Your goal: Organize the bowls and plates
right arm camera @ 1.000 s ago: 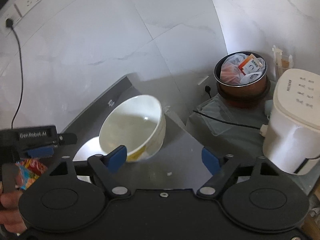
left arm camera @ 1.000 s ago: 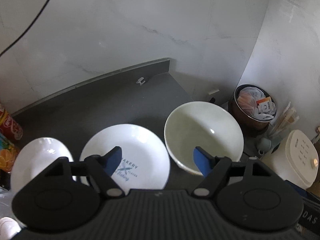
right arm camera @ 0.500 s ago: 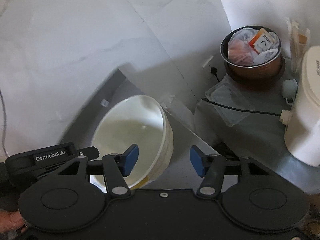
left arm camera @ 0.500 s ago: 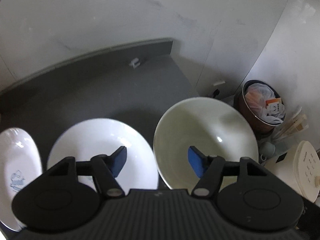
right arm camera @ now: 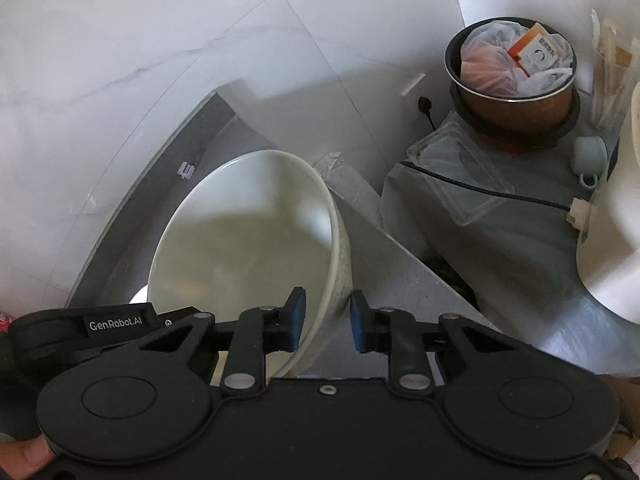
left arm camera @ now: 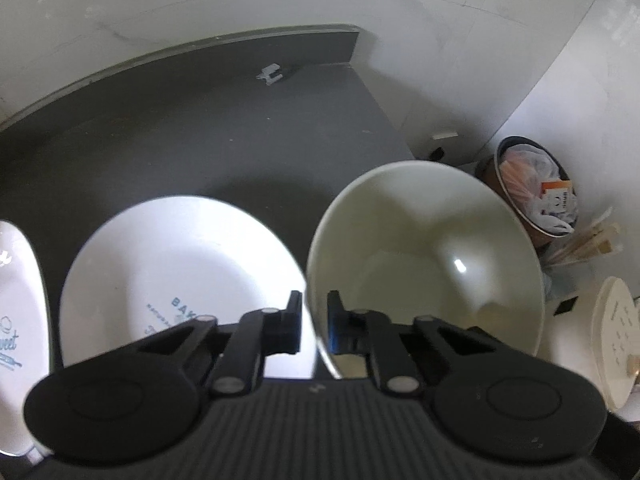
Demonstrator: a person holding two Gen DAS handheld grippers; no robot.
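Left gripper (left arm camera: 314, 322) pinches the near-left rim of the cream bowl (left arm camera: 424, 264), jaws narrow, one finger inside, one outside. Left of it: white plate (left arm camera: 176, 264) with blue print, second plate (left arm camera: 18, 320) at frame edge, all on dark counter (left arm camera: 200, 128). Right gripper (right arm camera: 326, 320) straddles the bowl's right wall, jaws narrow; contact unclear.

Glossy glazed bowl (left arm camera: 424, 248) – matt countertop (left arm camera: 192, 128)

The dark grey countertop (left arm camera: 208, 128) carries a cream bowl (left arm camera: 424, 256), two white plates (left arm camera: 176, 264) and a small clip (left arm camera: 272, 74).
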